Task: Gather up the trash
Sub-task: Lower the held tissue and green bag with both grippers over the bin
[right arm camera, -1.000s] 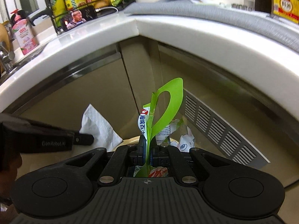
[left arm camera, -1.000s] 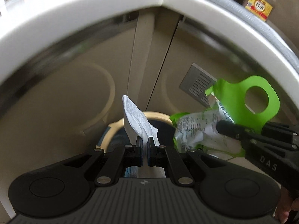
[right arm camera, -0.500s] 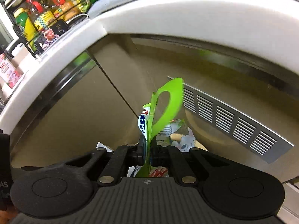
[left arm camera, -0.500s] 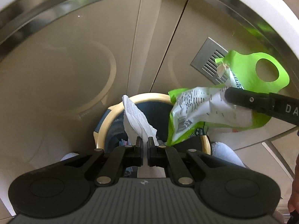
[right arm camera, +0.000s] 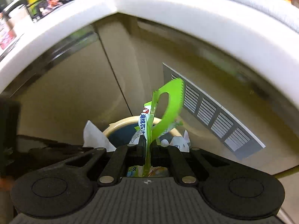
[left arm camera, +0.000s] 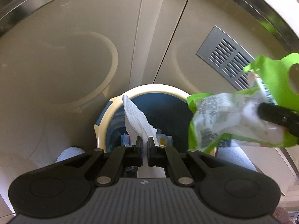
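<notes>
Landmark: the bin (left arm camera: 104,128), a round dark-blue tub with a cream rim, standing on the floor against beige cabinet doors (left arm camera: 65,65).

Left of the bin, a pale blue-white object lies on the floor; what it is cannot be told.

Left gripper (left arm camera: 145,144): fingers closed on a white tissue (left arm camera: 137,119). The tissue stands up from the fingers over the left half of the bin opening. Small coloured scraps lie inside the bin, just beyond the fingers.

Right gripper (right arm camera: 148,143): fingers closed on a green packet (right arm camera: 168,104) with a cut-out handle hole. In the left wrist view the packet (left arm camera: 233,115) hangs over the right rim of the bin, its white printed face turned toward the camera, blurred.

Right of the bin and above it, a grey louvred vent (left arm camera: 228,59) is set in the cabinet door.

Above the bin, a white table edge (right arm camera: 168,16) overhangs the doors; bottles and packets on it are blurred.
</notes>
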A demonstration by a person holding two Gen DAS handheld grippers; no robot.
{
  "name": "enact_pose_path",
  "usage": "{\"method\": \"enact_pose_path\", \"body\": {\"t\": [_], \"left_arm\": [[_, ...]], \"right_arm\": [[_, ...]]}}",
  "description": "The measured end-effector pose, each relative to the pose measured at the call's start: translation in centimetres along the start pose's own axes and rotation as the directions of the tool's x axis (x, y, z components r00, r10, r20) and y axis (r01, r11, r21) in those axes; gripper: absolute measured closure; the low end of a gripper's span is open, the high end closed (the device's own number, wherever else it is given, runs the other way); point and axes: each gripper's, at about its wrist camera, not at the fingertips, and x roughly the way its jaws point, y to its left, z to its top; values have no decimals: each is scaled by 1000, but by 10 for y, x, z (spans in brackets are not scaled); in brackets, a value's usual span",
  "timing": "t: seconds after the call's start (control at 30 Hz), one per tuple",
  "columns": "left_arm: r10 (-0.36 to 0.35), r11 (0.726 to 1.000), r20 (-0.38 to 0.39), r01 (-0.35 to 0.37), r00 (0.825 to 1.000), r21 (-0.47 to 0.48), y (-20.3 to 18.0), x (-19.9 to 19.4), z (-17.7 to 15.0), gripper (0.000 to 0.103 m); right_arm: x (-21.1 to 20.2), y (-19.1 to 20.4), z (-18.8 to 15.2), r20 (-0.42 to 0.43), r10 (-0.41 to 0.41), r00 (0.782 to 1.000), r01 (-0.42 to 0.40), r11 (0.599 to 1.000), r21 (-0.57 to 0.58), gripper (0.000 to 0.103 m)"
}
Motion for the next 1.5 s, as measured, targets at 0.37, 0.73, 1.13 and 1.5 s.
{"method": "enact_pose_path", "body": {"t": [0.37,0.73,1.13,1.5], "left_arm": [[1,1000,4,-1,1000,8,-3,9,1,99],[14,1000,-17,-14,1000,7,-3,22,0,99],[9,1000,-88,-6,996,26,-3,59,-1,99],[-19,999,-124,23,992,28,-5,69,-10,99]], "right_arm": [[-34,0,5,247,65,967,-73,997,24,98],[54,-11,10,29,158,987,-160,983,92,97],[79,-21,10,6,150,989,-150,978,143,97],[143,-11,16,-137,175,975,-159,980,120,96]]}}
